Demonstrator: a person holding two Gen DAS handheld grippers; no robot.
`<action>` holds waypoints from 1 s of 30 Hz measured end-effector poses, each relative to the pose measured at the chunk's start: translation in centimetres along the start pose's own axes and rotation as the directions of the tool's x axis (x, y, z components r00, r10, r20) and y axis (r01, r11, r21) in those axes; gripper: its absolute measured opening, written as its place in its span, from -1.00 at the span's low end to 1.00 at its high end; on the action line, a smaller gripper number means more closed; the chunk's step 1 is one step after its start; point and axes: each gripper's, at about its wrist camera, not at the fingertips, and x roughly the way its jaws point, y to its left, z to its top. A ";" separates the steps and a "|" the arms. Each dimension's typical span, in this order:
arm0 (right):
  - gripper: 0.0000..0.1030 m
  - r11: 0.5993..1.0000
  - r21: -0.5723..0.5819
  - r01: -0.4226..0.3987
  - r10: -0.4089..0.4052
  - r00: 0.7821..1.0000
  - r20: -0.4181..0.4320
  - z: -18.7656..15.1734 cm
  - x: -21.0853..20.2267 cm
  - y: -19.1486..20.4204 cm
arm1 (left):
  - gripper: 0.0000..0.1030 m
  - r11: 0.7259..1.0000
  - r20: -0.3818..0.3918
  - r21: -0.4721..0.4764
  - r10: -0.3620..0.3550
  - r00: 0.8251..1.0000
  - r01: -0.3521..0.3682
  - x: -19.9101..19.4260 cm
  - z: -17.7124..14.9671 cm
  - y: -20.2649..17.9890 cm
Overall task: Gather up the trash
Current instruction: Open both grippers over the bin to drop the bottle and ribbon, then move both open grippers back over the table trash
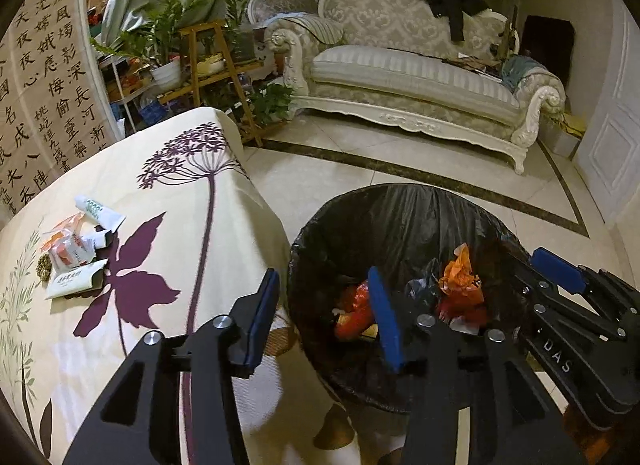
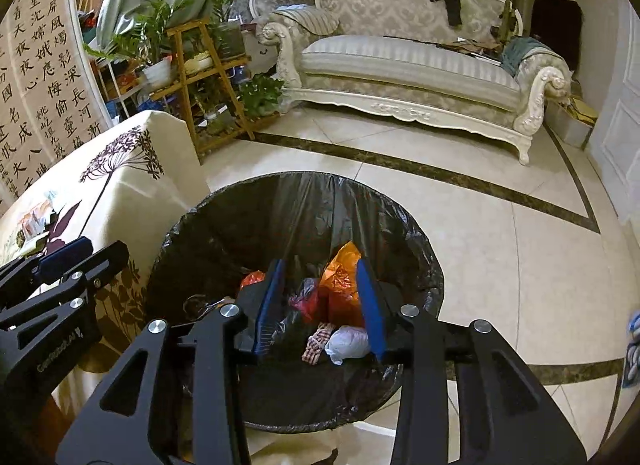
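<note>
A bin with a black liner point(image 1: 400, 205) point(image 2: 280, 201) stands on the floor beside the table and holds orange, red and white trash point(image 2: 344, 285). My right gripper point(image 2: 320, 301) is open and empty above the bin's mouth; it also shows in the left wrist view point(image 1: 560, 269). My left gripper point(image 1: 324, 313) is open and empty, straddling the table's edge and the bin's rim. Trash lies on the table point(image 1: 168, 249) at the left: a white tube point(image 1: 98, 211), orange-white wrappers point(image 1: 70, 249) and a white packet point(image 1: 74, 279).
A floral cloth covers the table. A pale sofa point(image 1: 412, 77) stands at the back. Plant stands point(image 1: 208, 65) crowd the back left beside a calligraphy screen point(image 1: 40, 97). Tiled floor point(image 2: 480, 225) lies to the right of the bin.
</note>
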 end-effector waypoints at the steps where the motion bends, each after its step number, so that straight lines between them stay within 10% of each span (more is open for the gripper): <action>1: -0.23 1.000 -0.001 0.000 0.000 1.000 0.002 0.0 -0.1 0.1 | -0.04 1.000 -0.001 -0.004 0.002 1.000 -0.002 -0.1 -0.1 0.1; 15: -0.08 0.990 -0.082 -0.114 0.115 0.993 0.005 0.6 -1.3 6.0 | 0.16 0.985 -0.030 -0.133 0.108 0.994 -0.111 -2.1 -2.1 8.1; 30: -0.06 0.951 -0.198 -0.238 0.240 0.971 -0.018 2.0 -1.1 14.6 | 0.19 0.897 -0.150 -0.319 0.271 0.951 -0.306 -1.8 -4.0 21.3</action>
